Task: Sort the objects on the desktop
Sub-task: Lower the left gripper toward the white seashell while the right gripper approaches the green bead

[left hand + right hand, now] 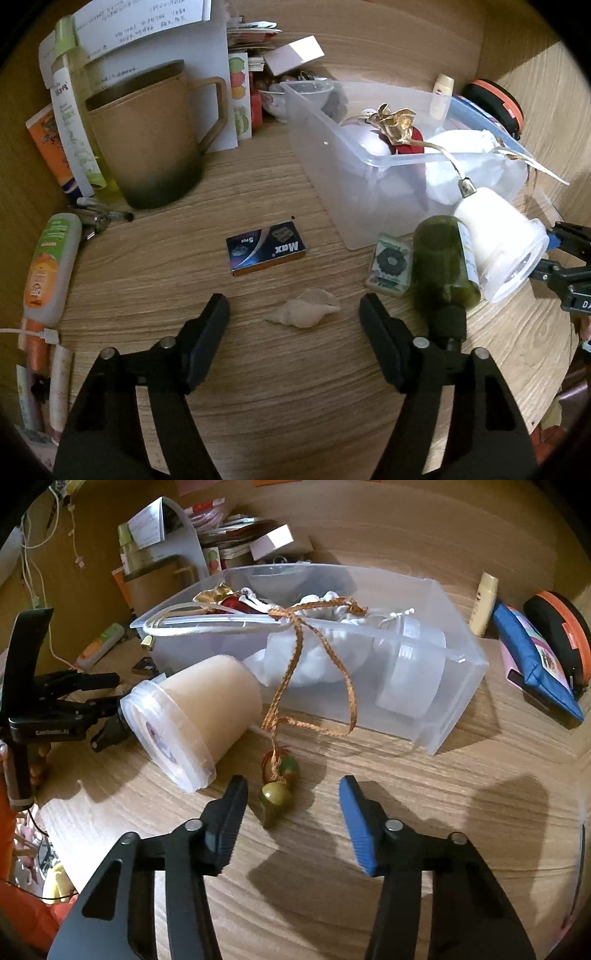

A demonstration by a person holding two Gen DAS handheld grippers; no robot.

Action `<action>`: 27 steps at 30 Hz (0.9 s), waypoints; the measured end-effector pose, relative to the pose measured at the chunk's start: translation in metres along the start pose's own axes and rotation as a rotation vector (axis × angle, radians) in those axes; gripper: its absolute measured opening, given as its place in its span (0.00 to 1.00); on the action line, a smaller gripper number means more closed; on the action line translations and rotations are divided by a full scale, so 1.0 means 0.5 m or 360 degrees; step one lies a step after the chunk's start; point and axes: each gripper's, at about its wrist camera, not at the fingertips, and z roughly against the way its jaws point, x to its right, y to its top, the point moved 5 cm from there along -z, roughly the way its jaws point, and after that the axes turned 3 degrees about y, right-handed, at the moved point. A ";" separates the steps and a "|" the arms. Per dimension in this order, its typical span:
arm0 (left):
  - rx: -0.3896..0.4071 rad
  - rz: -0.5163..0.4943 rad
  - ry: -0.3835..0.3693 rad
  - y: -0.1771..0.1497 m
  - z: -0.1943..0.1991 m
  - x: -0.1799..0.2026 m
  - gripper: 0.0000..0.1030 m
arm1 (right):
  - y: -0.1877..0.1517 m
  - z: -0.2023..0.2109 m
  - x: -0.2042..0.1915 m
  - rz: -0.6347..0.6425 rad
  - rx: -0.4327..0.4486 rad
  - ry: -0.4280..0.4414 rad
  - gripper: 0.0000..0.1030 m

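Landmark: clear plastic bin, open-topped, on the wooden desk; every place below is given from it.
Left gripper: jaws wide apart, holding nothing; one seashell lies on the desk between the tips, untouched, well in front of the bin's near corner.
Right gripper: jaws wide apart, holding nothing; it hovers in front of the bin's long wall, with a green bead pendant just beside its left finger.
Seashell, handling: judged light, rigid, brittle at the pointed end; best pinched across the broad middle with gentle force.
Small box: one, dark blue, flat on the desk in front of the bin's near end; judged light and stiff, taken by its long edges.
Tub: one, cream-coloured with a clear lid, lying on its side against the bin's front; judged smooth and likely to roll, taken across the body.
Green bottle: one, on its side next to the tub; probably slippery.
Braided cord: one, spilling over the bin wall down to the pendant; limp, likely to snag.
Mug: one, brown, upright, left of the bin.
White cloth bag: one, inside the bin; soft.
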 end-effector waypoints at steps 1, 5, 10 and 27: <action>-0.0001 -0.0006 0.0003 0.000 0.000 0.002 0.70 | 0.001 -0.001 -0.002 0.0010 0.0002 -0.0003 0.39; 0.0002 0.0008 -0.0024 0.003 0.000 0.002 0.66 | 0.005 -0.008 -0.014 0.0063 0.0006 -0.0007 0.37; 0.0003 0.0035 -0.0037 0.006 -0.002 -0.003 0.60 | 0.007 -0.010 -0.029 0.0118 0.0012 0.0016 0.26; 0.0023 -0.0052 -0.0045 0.009 0.000 0.024 0.35 | 0.004 0.005 -0.028 0.0110 0.0057 0.0037 0.17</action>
